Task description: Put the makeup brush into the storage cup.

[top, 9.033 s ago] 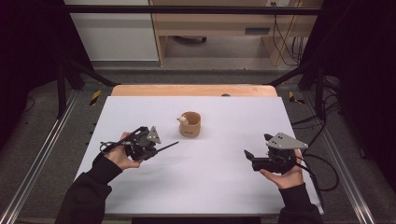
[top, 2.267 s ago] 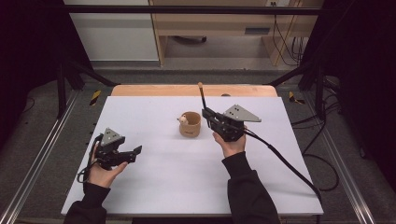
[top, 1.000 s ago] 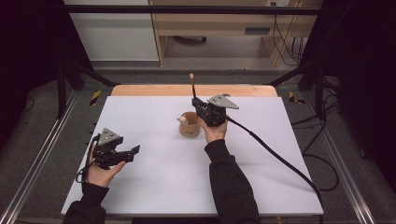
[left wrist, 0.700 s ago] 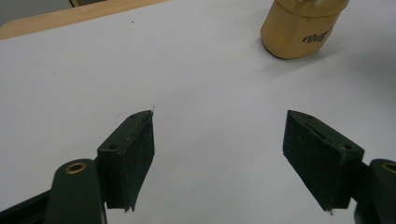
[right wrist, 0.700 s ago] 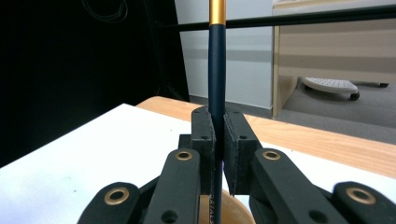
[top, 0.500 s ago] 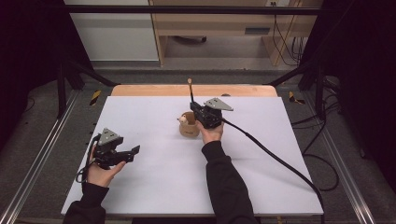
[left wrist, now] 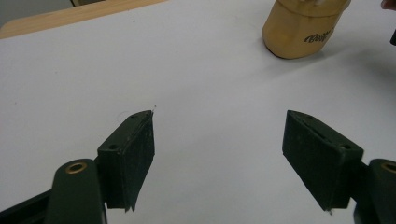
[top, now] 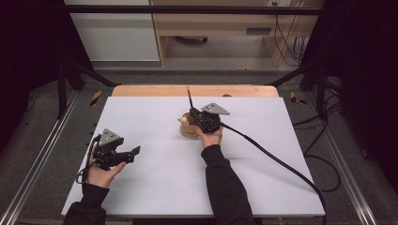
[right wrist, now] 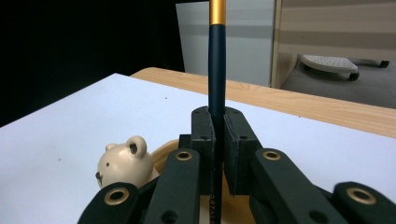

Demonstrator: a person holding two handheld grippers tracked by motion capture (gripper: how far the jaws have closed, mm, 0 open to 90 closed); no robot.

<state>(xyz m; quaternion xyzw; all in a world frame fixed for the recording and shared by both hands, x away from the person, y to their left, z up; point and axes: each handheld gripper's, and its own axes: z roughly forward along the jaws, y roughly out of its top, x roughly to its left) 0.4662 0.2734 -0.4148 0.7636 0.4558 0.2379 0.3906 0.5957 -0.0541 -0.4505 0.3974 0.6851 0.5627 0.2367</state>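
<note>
At a white table [top: 155, 187], the right gripper [top: 202, 120] clamps a dark pencil [right wrist: 217, 70] upright between closed jaws, directly over a tan bear-faced cup [top: 187, 126] near the table's middle; the step in hand looks like standing the pencil in the cup; next it likely must lower straight, then release; the left gripper [top: 123, 157] rests well apart at the near left, jaws spread and empty.

Tan cup [left wrist: 303, 28] with cream bear [right wrist: 123, 164], dark-blue gold-banded pencil [right wrist: 216, 70], white table [top: 155, 183].
</note>
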